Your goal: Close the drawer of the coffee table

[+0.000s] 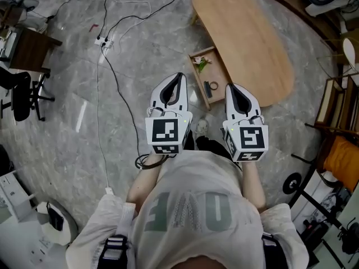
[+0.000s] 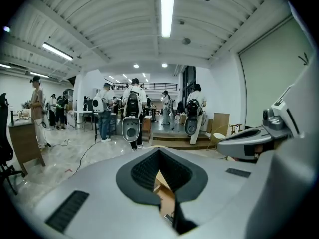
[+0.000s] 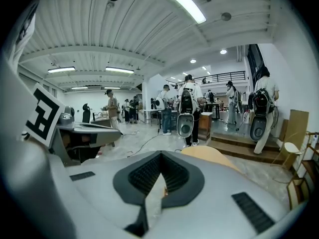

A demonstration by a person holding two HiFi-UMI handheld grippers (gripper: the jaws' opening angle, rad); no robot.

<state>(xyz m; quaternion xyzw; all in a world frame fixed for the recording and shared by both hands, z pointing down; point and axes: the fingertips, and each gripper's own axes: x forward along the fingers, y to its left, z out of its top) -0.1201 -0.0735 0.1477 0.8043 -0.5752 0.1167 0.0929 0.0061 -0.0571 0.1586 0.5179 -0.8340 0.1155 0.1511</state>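
Left claw and right claw both closed, empty. Open drawer just ahead between them, untouched.

Floor: coffee table, pwr strip

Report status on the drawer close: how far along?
Done: nothing yet. The drawer stands pulled out of the coffee table, with small items inside. In hand: the left gripper and the right gripper are both shut and empty, held just short of the drawer and touching nothing. Left: reach the drawer front and push it in flush.
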